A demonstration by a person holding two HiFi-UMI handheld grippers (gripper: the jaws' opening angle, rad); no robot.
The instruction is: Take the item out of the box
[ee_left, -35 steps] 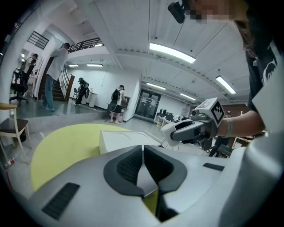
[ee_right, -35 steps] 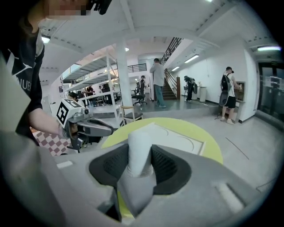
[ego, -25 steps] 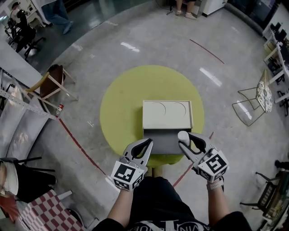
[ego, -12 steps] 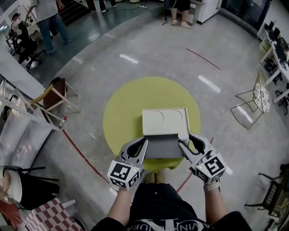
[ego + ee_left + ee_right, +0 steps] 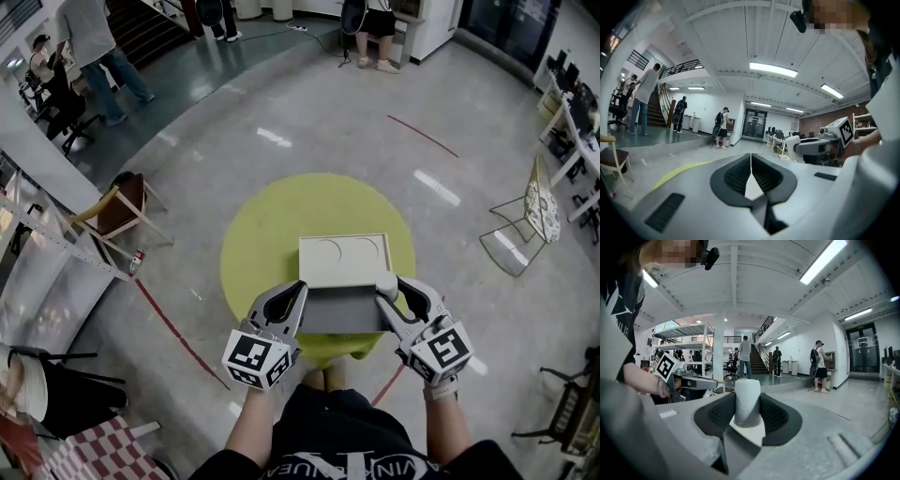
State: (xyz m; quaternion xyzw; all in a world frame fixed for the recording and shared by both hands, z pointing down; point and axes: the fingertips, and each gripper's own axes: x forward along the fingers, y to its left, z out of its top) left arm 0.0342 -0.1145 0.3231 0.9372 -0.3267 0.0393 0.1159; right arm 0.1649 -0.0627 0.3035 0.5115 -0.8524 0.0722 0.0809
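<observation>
On the round yellow table [image 5: 272, 225] lies a box, its cream lid [image 5: 342, 260] folded back and its grey tray [image 5: 339, 310] toward me. My right gripper [image 5: 387, 287] is at the tray's right far corner, shut on a white cylinder [image 5: 385, 279]. In the right gripper view the cylinder [image 5: 747, 397] stands upright between the dark pads [image 5: 774, 416]. My left gripper [image 5: 296, 292] rests at the tray's left side. The left gripper view shows that gripper [image 5: 751, 161] with its pads pressed together and nothing between them.
A wooden chair [image 5: 118, 202] stands left of the table and a wire chair [image 5: 522, 217] to the right. A red line [image 5: 169, 323] crosses the floor. People [image 5: 92, 42] stand far off by the stairs. A checked cloth [image 5: 89, 450] lies at lower left.
Both grippers have moved forward along the grey tray's sides. The right one has kept the white cylinder throughout. My head view has shifted slightly.
</observation>
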